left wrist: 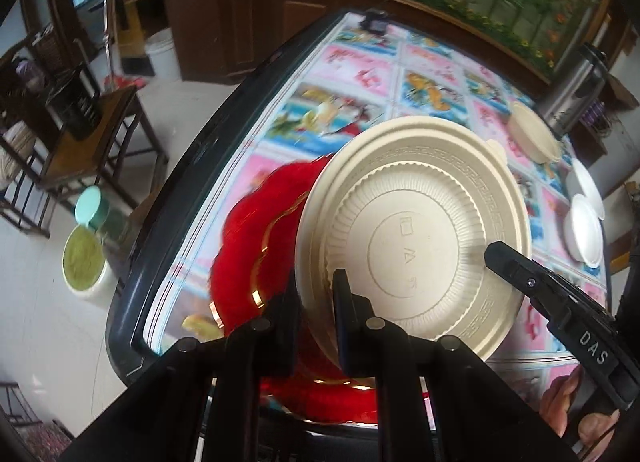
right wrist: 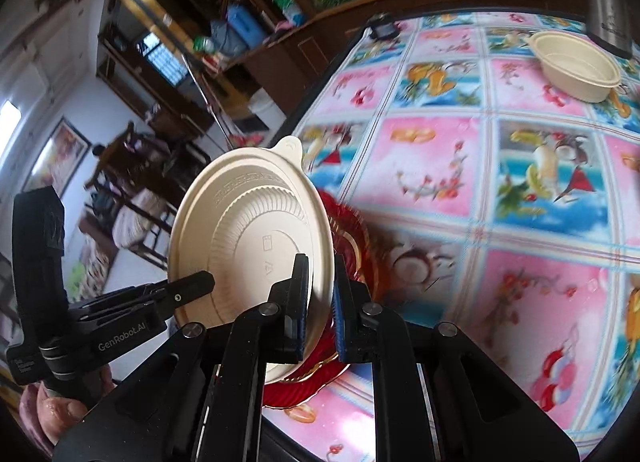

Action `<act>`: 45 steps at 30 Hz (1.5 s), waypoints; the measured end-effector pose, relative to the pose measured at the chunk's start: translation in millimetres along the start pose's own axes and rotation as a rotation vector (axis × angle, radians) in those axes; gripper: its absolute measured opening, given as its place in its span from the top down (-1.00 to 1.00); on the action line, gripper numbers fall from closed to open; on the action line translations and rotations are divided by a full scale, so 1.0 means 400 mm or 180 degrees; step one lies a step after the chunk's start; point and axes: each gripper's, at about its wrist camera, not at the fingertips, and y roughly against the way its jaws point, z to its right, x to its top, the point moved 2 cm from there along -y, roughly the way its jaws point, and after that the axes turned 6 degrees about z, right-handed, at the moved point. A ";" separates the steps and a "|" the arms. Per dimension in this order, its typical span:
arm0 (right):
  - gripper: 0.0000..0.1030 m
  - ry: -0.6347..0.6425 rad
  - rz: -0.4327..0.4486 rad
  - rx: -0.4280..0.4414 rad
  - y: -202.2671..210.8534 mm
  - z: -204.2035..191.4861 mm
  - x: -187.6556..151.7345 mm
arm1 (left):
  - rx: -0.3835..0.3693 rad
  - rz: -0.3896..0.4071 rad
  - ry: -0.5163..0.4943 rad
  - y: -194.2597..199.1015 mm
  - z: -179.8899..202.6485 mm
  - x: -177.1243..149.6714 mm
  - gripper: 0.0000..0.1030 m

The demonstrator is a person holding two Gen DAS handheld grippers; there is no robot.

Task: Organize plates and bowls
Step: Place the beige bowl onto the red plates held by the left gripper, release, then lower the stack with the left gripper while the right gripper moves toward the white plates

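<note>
A beige ribbed plate (left wrist: 420,229) (right wrist: 248,229) hangs tilted on edge, its underside facing both cameras. My left gripper (left wrist: 316,290) is shut on its rim. My right gripper (right wrist: 320,266) is shut on the rim at another spot. Each gripper shows in the other's view, the right gripper (left wrist: 504,258) from the right and the left gripper (right wrist: 196,282) from the left. Behind and below the beige plate lies a red plate with gold trim (left wrist: 248,238) (right wrist: 352,234), blurred, on the patterned table (left wrist: 360,73) (right wrist: 440,181).
A beige bowl (left wrist: 536,133) (right wrist: 576,65) stands at the far right of the table beside a metal flask (left wrist: 576,89) (right wrist: 604,1). Two white dishes (left wrist: 584,229) lie at the right edge. A small black object (left wrist: 374,21) sits at the far edge. Buckets (left wrist: 82,262) and a chair (left wrist: 92,133) stand on the floor.
</note>
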 end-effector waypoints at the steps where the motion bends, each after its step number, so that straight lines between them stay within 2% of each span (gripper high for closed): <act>1: 0.80 0.0039 -0.0014 -0.0035 -0.008 -0.010 -0.011 | 0.0028 -0.0010 0.0004 -0.008 -0.007 -0.004 0.74; 9: 0.79 0.0139 -0.0204 -0.0243 -0.069 -0.023 -0.058 | 0.0155 -0.0109 -0.0060 -0.049 -0.037 -0.043 0.70; 15: 0.79 0.0155 -0.0277 -0.0246 -0.084 -0.026 -0.070 | 0.0221 -0.0096 -0.0073 -0.047 -0.051 -0.051 0.68; 24: 0.72 0.0176 -0.0382 -0.0236 -0.088 -0.027 -0.072 | 0.0442 0.0031 -0.0154 -0.022 -0.063 -0.045 0.42; 30: 0.69 0.0181 -0.0189 -0.0238 -0.046 -0.009 -0.049 | 0.0397 0.0036 -0.0104 -0.010 -0.071 -0.040 0.41; 35: 0.69 0.0067 0.0166 -0.0145 0.025 0.039 -0.017 | 0.0624 0.0227 -0.0114 0.024 -0.075 -0.038 0.30; 38: 0.60 0.0013 0.0389 -0.0229 0.068 0.080 -0.003 | 0.0825 0.0334 -0.0293 0.036 -0.054 -0.036 0.21; 39: 0.57 -0.0025 0.0444 -0.0277 0.080 0.097 0.000 | 0.0879 0.0325 -0.0392 0.031 -0.042 -0.037 0.12; 41: 0.57 -0.0140 0.0510 -0.0301 0.098 0.128 0.008 | 0.0809 0.0228 -0.0496 0.012 -0.024 -0.043 0.08; 45: 0.57 -0.0274 0.0606 -0.0324 0.129 0.173 0.016 | 0.0585 0.0099 -0.0407 -0.003 -0.019 -0.050 0.08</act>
